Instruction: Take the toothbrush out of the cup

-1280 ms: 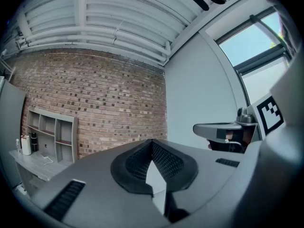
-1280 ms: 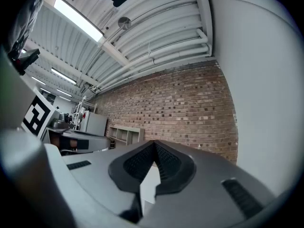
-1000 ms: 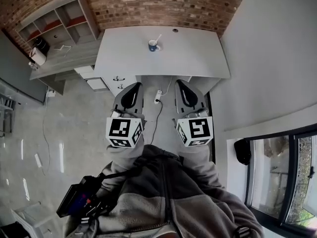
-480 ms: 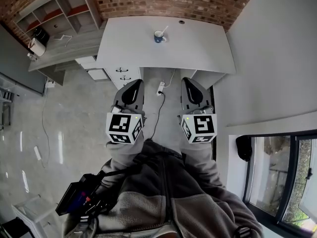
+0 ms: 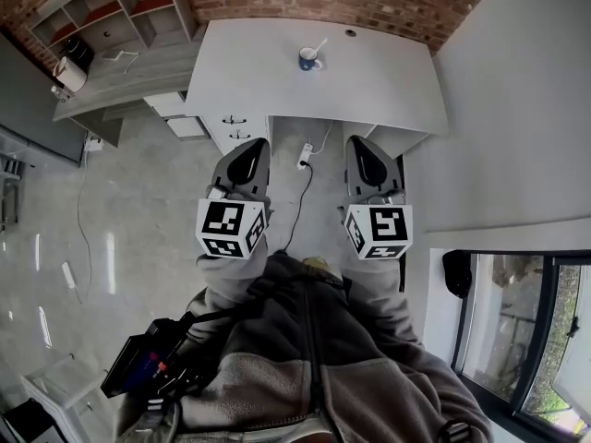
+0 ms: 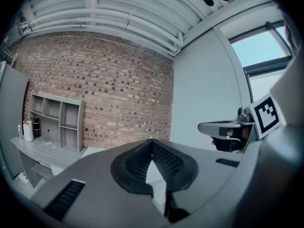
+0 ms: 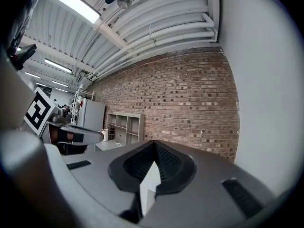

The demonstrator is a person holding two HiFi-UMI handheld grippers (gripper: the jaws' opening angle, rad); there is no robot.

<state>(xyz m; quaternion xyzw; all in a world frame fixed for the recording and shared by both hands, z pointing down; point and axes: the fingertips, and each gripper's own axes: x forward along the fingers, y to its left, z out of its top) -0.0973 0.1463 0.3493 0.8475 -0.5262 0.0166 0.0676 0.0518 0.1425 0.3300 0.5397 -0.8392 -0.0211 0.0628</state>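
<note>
A blue cup (image 5: pixel 309 61) stands on the far middle of the white table (image 5: pixel 388 90), and a white toothbrush (image 5: pixel 319 47) leans out of it to the right. My left gripper (image 5: pixel 251 153) and right gripper (image 5: pixel 362 153) are held side by side over the floor, well short of the table's near edge. Both are shut with nothing between the jaws. Neither gripper view shows the cup: the left gripper (image 6: pixel 152 144) and the right gripper (image 7: pixel 154 145) both point at the brick wall.
A grey shelf unit (image 5: pixel 102 12) and counter stand at the back left. A white drawer unit (image 5: pixel 231 127) sits under the table, with a power strip (image 5: pixel 305 154) and cable on the floor between the grippers. A window (image 5: pixel 526 340) is at the right.
The table and cup have slid lower and to the right in the head view, so they are nearer. Both grippers stay shut and have drifted slightly forward.
</note>
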